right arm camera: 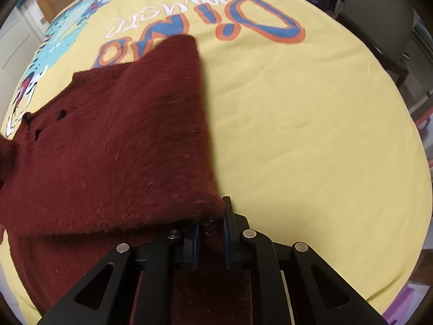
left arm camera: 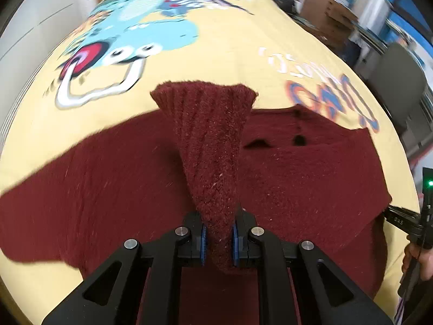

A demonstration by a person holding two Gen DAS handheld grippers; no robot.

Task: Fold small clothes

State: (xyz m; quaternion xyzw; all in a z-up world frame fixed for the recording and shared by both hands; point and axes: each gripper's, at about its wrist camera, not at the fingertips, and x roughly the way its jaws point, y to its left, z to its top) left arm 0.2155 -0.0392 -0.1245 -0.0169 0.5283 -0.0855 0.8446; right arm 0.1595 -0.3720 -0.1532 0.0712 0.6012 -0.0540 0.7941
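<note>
A small dark red fuzzy sweater (left arm camera: pixel 297 176) lies spread on a yellow printed cloth (left arm camera: pixel 230 46). My left gripper (left arm camera: pixel 219 239) is shut on one ribbed sleeve (left arm camera: pixel 208 124), which stands up from the jaws and fans out toward its cuff. In the right wrist view the same sweater (right arm camera: pixel 81 168) fills the left half. My right gripper (right arm camera: pixel 210 241) is shut on its edge, and a flap (right arm camera: pixel 167 103) is lifted and laid over toward the left. Dark buttons (right arm camera: pixel 61 114) show near the collar.
The yellow cloth (right arm camera: pixel 311 135) carries a blue cartoon figure (left arm camera: pixel 151 24) and blue-orange lettering (right arm camera: pixel 230 19). The other hand-held gripper and a hand (left arm camera: pixel 416 249) show at the right edge of the left view. Cardboard boxes (left arm camera: pixel 327 8) and a dark chair (right arm camera: pixel 379 21) stand beyond the table.
</note>
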